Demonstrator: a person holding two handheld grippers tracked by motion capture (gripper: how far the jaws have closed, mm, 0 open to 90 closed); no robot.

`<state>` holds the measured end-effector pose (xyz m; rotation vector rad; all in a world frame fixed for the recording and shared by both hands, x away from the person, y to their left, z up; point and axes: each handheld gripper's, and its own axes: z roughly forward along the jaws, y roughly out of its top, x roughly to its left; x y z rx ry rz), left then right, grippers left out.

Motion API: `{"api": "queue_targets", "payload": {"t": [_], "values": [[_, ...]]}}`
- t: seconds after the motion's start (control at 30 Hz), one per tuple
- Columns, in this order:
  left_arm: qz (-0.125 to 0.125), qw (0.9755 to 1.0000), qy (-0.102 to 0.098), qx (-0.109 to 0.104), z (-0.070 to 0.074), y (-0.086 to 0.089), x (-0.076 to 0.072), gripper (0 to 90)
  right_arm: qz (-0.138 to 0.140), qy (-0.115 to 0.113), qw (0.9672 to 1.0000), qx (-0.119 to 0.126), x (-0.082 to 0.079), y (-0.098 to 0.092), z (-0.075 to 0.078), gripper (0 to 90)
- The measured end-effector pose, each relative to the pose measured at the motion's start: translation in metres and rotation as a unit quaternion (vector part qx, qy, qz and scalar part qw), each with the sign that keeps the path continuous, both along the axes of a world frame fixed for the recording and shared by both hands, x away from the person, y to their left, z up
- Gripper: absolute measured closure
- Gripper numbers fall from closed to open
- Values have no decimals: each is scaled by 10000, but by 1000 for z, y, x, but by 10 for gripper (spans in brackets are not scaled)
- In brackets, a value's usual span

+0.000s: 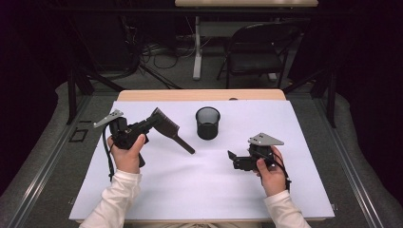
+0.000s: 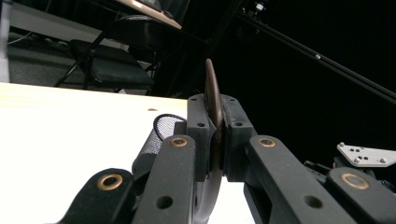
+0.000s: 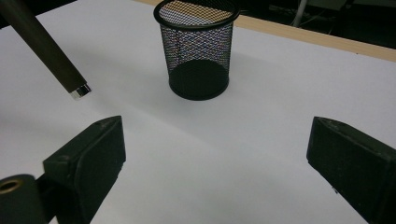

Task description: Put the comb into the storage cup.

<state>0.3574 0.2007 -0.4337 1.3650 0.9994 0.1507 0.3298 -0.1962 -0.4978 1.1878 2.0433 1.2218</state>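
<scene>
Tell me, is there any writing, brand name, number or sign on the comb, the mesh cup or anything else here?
None can be read: no text shows on the comb, the mesh cup, the white table cover, the left hand-held gripper or the right hand-held gripper.

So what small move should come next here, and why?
Probably the left gripper swings the dark brown flat brush handle-down over the black mesh cup: its jaws clamp the head, the handle hangs beside the cup, and the right gripper is open.
</scene>
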Motion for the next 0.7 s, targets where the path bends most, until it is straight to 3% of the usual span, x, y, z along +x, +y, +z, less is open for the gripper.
{"api": "queue_targets", "payload": {"t": [0.43, 0.7], "values": [[-22, 9998, -113, 151, 3, -11, 6, 845, -62, 23, 10000, 55, 2, -6, 1, 46], [-44, 9993, -188, 314, 19, -18, 11, 845, -146, 36, 9998, 118, 2, -9, 1, 51]]}}
